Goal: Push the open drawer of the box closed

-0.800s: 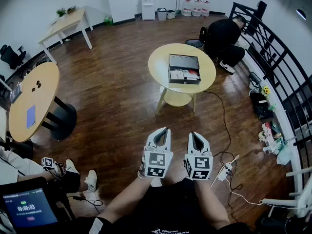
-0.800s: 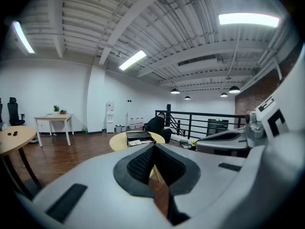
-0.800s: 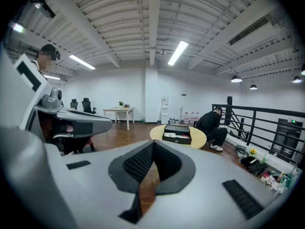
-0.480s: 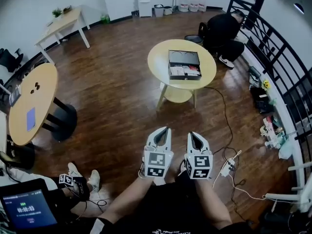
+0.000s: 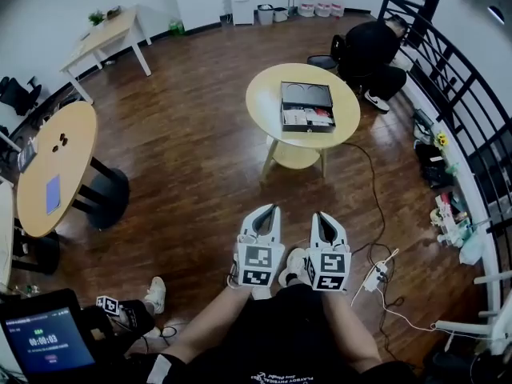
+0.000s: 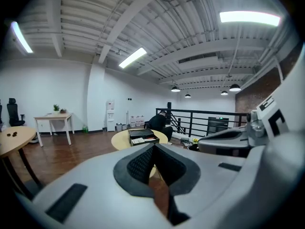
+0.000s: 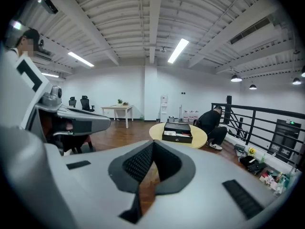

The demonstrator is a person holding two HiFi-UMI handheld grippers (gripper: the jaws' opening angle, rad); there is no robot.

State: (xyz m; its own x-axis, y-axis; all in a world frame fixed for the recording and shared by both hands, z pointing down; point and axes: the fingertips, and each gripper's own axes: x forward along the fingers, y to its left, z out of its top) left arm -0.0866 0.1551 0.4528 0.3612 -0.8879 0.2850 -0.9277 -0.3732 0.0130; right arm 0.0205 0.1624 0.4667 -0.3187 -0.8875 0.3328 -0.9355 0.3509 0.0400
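Drawer [image 5: 307,120] of the box [image 5: 306,94] stands pulled out toward the near edge of the round table [image 5: 260,102], well apart from both grippers. The left gripper [image 5: 270,211] and right gripper [image 5: 319,217] hang side by side in front of the person's waist. Each is clenched with nothing between its ribbed black pads, and their white shells are smooth and wedge-shaped. Compared with a moment ago, a pale shoe [image 5: 294,264] now shows between them and the table sits slightly differently in the head view. I judge the person is stepping toward it, so the approach has barely begun and no push is possible yet. The box is dark, flat and rectangular, centred on the pale yellow tabletop, and its drawer shows white and red papers. Glossy dark plank floor [image 5: 184,158] lies between.
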